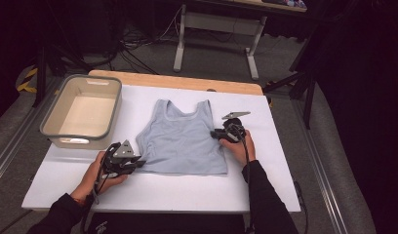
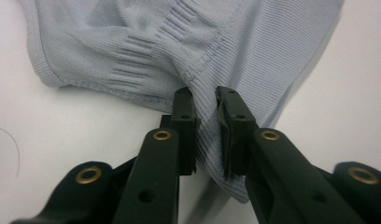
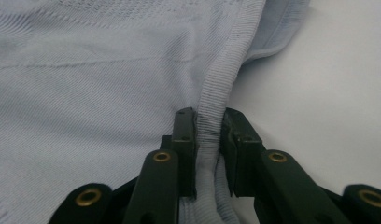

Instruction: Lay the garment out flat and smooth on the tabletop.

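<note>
- On the white table (image 1: 187, 187) we see a pale blue tank top (image 1: 182, 139) lying flat, neck and straps toward the far edge, hem toward the person.
- Our left gripper (image 1: 137, 163) sits at the top's lower left corner; in the left gripper view (image 2: 205, 135) the jaws are pressed onto a bunched fold of ribbed fabric at the hem, pinching the tank top (image 2: 188, 51).
- Cloth puckers and rises up into the jaws there, so we judge the grip is firm and already lifting that corner a little off the table.
- Our right gripper (image 1: 217, 134) is at the top's right side, below the armhole; in the right gripper view (image 3: 208, 140) the jaws pinch the thick ribbed edge band of the tank top (image 3: 86, 93).
- The band runs straight up between the jaws, so the edge is caught square, not the loose body cloth.
- Two grips on opposite sides, one low and one higher: we judge this is the setup for a fold or a lift, likely carrying one side across, or moving the whole thing.
- A grey bin (image 1: 53, 112) stands at the table's far left, just beside the top but apart from it, empty as far as we can tell; probably where the top ends up.
- Both hands hold the grippers low, close to the table, so the cloth stays mostly flat.
- No brand, tag, print or writing can be read on the top, the bin or the grippers.
</note>
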Action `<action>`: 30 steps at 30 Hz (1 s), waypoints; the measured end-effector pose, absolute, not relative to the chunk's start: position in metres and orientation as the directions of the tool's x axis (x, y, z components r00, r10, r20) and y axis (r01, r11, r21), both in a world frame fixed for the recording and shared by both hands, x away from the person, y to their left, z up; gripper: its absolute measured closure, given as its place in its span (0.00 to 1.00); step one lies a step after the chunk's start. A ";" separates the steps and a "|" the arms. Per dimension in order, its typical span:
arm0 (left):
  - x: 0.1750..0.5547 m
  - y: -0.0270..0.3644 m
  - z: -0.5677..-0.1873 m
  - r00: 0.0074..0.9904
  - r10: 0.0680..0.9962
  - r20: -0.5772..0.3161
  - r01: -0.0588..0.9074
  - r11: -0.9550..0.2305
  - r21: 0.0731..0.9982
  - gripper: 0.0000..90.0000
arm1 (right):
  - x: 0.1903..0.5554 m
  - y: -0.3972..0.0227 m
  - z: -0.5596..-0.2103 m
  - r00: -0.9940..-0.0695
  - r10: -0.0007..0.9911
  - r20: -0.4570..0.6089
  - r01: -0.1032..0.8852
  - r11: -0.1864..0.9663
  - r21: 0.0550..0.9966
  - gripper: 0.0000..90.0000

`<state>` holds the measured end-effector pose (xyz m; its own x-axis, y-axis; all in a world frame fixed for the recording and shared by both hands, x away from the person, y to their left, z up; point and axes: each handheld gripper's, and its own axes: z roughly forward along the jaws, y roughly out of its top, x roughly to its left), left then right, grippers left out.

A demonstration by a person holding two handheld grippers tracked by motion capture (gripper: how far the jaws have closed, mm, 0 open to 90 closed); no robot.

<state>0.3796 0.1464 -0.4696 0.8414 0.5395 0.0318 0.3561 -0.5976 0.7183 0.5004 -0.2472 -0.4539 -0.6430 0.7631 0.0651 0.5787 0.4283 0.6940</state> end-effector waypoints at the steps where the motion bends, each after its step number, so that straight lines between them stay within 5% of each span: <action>1: 0.380 0.146 -0.469 0.840 0.541 0.038 0.354 -0.600 0.717 0.89 | 0.499 -0.247 -0.454 -0.644 0.763 0.066 0.577 0.427 0.697 0.88; 21: 0.379 0.156 -0.467 0.801 0.593 0.084 0.349 -0.577 0.738 0.87 | 0.492 -0.240 -0.450 -0.600 0.800 0.019 0.528 0.378 0.761 0.89; 30: 0.373 0.165 -0.463 0.791 0.604 0.096 0.306 -0.527 0.793 0.76 | 0.486 -0.239 -0.443 -0.582 0.812 -0.048 0.488 0.396 0.778 0.73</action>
<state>0.3733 0.1653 -0.4625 0.7908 0.6044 0.0963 0.3062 -0.5269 0.7928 0.4857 -0.2393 -0.4430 -0.5822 0.8116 -0.0477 0.4881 0.3959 0.7778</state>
